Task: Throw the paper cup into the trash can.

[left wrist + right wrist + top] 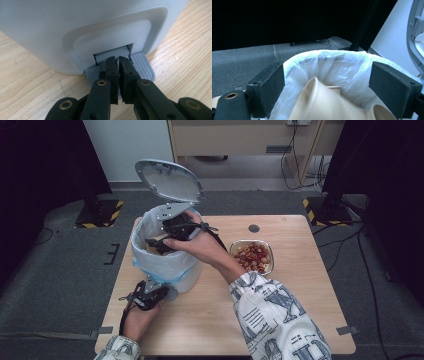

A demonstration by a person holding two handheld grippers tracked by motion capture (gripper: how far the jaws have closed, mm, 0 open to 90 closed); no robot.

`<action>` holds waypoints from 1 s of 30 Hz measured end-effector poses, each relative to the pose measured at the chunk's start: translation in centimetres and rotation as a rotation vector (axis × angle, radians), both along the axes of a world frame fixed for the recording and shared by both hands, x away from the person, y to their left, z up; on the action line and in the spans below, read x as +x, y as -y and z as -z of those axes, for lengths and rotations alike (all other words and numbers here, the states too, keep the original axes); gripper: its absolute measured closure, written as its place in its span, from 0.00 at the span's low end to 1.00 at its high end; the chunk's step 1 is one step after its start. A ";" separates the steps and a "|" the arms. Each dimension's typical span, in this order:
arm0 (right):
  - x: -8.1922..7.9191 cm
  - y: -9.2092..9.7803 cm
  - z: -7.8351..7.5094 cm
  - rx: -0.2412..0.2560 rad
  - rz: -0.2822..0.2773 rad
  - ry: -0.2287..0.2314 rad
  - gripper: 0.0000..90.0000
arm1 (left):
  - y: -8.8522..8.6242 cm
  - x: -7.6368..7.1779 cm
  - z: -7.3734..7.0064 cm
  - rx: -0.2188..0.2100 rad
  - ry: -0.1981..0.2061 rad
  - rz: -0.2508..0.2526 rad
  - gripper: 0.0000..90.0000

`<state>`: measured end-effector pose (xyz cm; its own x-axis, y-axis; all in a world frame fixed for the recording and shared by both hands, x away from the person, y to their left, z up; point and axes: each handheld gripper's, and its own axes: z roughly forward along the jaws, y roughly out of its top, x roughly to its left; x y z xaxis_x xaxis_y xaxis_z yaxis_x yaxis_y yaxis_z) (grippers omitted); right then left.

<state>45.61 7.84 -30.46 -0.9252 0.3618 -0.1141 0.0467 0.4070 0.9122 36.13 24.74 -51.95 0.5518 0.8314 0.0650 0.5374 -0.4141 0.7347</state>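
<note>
High view: a lidded bin (167, 255) is held open on the worktop (280, 310), its pedal pressed by the left gripper (152, 296) while the right gripper (167, 240) is poised over the liner; a dish of snacks (252, 256) stands nearby.

Left gripper view: the pedal (142, 66) is pinned under jaws brought almost together.

Right gripper view: jaws are spread wide above a crumpled paper cup (324, 105) lying inside the white liner (337, 65). Should pressure on the pedal be eased, the lid (170, 181) could be dropped onto the right gripper.
</note>
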 end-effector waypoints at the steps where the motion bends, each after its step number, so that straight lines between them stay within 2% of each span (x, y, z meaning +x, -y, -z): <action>1: 0.0 0.0 0.0 0.000 0.003 -0.001 0.15 | 0.0 0.0 0.0 0.000 0.000 0.000 0.95; 17: 0.4 1.3 -0.2 0.011 0.040 -0.008 0.13 | 0.0 0.0 0.0 -0.001 0.000 -0.001 0.95; 30: 0.9 3.0 -0.1 0.014 0.080 -0.011 0.12 | 0.0 0.0 0.0 -0.001 0.000 -0.001 0.95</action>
